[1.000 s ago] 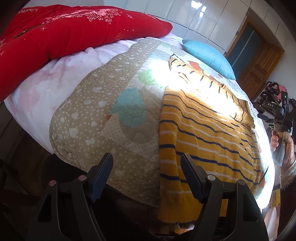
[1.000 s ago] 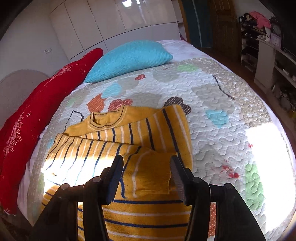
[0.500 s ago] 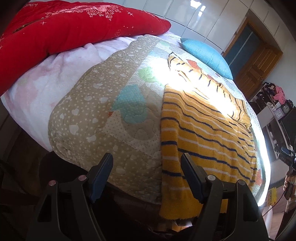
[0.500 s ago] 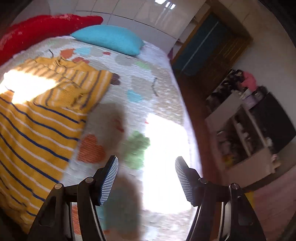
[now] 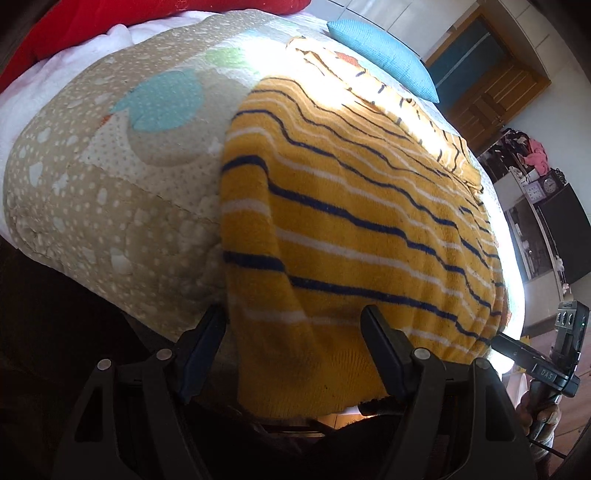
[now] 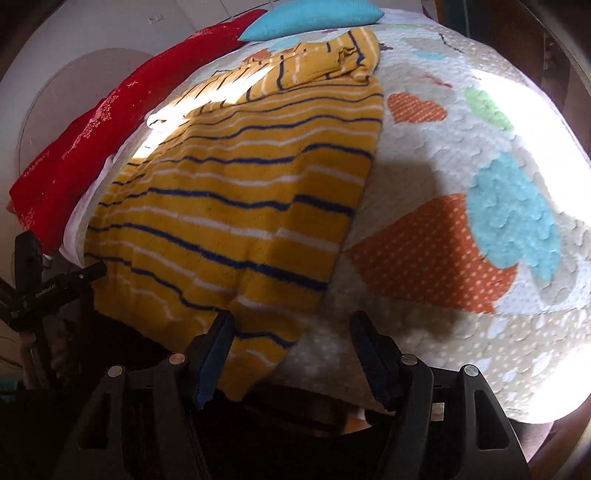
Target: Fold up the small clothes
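Reaching for the hem: we have both grippers low at the near edge of the bed, one at each bottom corner of the striped yellow sweater (image 5: 369, 206).
Left gripper: the left gripper (image 5: 293, 332) has its jaws spread wide, gripping nothing; the sweater's left hem corner, draping over the edge, sits in the gap between them.
Sweater: it lies flat on the patterned quilt (image 5: 110, 177), hem toward us and hanging slightly off the bed, with the upper part already folded over near the blue pillow (image 6: 314, 16).
Right gripper: the right gripper (image 6: 291, 334) is likewise wide apart and empty, with the right hem corner just inside its left finger.
Doing it well: we judge the step to be pinching both hem corners at once. We should push each lower finger under the fabric only, not the quilt, close at matching heights, then lift and carry the hem evenly toward the collar so the stripes stay parallel.
Risk: catching quilt with the knit, or an uneven grip skewing the fold.
Containers: we see none on the bed; nothing here holds the clothes.
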Demonstrator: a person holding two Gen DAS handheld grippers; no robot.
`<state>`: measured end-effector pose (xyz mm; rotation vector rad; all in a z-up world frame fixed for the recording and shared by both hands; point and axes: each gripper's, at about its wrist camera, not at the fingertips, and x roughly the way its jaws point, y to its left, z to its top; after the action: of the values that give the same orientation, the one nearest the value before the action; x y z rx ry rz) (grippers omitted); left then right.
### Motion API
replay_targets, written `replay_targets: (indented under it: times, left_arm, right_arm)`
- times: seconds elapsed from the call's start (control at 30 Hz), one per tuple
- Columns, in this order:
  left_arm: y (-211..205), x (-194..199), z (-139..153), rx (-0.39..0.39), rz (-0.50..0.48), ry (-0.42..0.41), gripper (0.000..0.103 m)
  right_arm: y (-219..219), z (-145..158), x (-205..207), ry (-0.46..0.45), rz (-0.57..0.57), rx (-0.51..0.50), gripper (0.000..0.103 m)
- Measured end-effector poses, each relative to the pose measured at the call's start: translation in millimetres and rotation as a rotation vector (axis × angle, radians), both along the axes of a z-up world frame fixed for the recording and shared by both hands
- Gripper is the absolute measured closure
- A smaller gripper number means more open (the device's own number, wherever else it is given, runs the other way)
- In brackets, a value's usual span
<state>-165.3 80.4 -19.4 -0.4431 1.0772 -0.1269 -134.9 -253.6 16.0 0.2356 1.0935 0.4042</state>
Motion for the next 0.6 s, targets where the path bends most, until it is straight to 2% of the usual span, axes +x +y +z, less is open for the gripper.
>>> replay_targets:
  times: [0.13, 0.17, 0.2, 0.23, 0.27, 0.3, 0.33, 0.37, 0.43, 0.6]
  left_arm:
    - [-3, 0, -4, 0.000, 0.000, 0.006, 0.030]
    - [-1, 0, -4, 0.000, 0.010, 0.007, 0.044]
    - [0, -1, -4, -0.004, 0.013, 0.012, 0.064]
    - [3, -1, -4, -0.015, 0.014, 0.017, 0.071]
    - [5, -3, -3, -0.028, 0.019, 0.017, 0.082]
    - [7, -5, -1, -0.048, 0.016, 0.011, 0.094]
    - [7, -8, 2, -0.059, 0.013, 0.005, 0.094]
    - [8, -11, 6, -0.052, 0.013, -0.005, 0.094]
    - [6, -16, 17, -0.035, -0.001, -0.034, 0.094]
    - [7, -24, 63, -0.044, -0.011, -0.138, 0.095]
  right_arm:
    - [16, -19, -5, 0.052, -0.001, 0.066, 0.033]
    - [20, -23, -6, 0.062, 0.000, 0.073, 0.033]
    - [25, -27, -4, 0.068, -0.004, 0.071, 0.032]
    - [28, -29, -4, 0.066, -0.006, 0.070, 0.031]
    - [31, -30, -5, 0.058, -0.006, 0.074, 0.033]
    - [33, -29, -5, 0.051, -0.004, 0.084, 0.049]
    - [32, -28, -5, 0.050, 0.006, 0.107, 0.077]
    - [32, -26, -5, 0.051, 0.013, 0.133, 0.082]
    - [30, -18, -8, 0.029, 0.011, 0.162, 0.089]
    - [27, 28, -18, -0.070, 0.036, 0.230, 0.090]
